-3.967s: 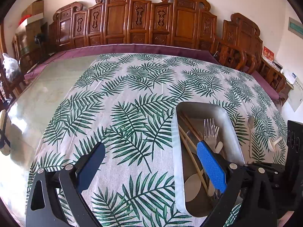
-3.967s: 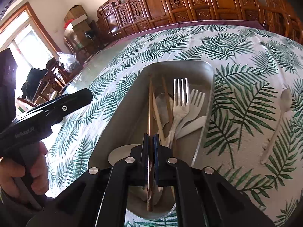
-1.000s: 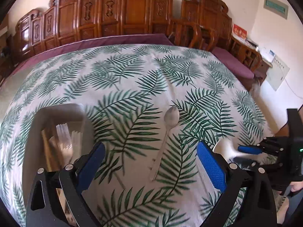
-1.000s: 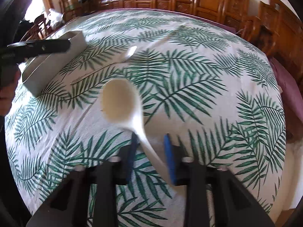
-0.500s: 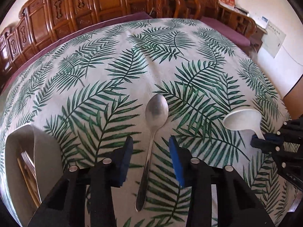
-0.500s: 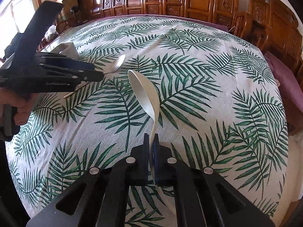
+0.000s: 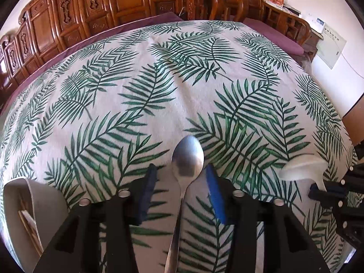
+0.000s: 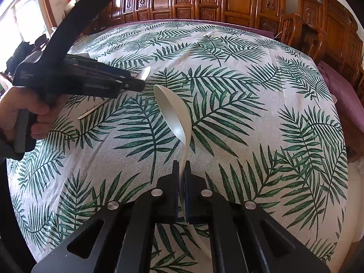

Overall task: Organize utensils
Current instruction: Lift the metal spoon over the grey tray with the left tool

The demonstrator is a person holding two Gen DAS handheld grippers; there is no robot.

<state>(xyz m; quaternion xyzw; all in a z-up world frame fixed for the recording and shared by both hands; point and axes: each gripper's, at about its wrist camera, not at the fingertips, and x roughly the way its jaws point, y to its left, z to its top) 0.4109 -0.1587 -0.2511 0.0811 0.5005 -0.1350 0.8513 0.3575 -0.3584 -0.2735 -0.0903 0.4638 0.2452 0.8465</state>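
Note:
A metal spoon (image 7: 187, 159) lies on the leaf-print tablecloth, its bowl pointing away from me. My left gripper (image 7: 179, 168) hangs low over it with the spoon's neck between the blue pads. The jaws are opening and neither pad touches the metal. In the right wrist view the same gripper (image 8: 134, 85) covers the middle of the metal spoon (image 8: 144, 74). My right gripper (image 8: 181, 166) is shut on the handle of a white plastic spoon (image 8: 173, 111), held above the cloth with its bowl tilted up. The white spoon (image 7: 302, 167) also shows at the right of the left wrist view.
A grey tray (image 7: 34, 195) with chopsticks and other utensils sits at the lower left. A hand (image 8: 13, 111) grips the left tool. Carved wooden chairs (image 7: 141, 2) line the far side of the table. A purple cloth edge (image 7: 273, 31) marks the table's border.
My left gripper came down over the metal spoon, narrowed around its neck, then widened slightly. My right gripper shut on the white spoon's handle and tilted it up off the cloth.

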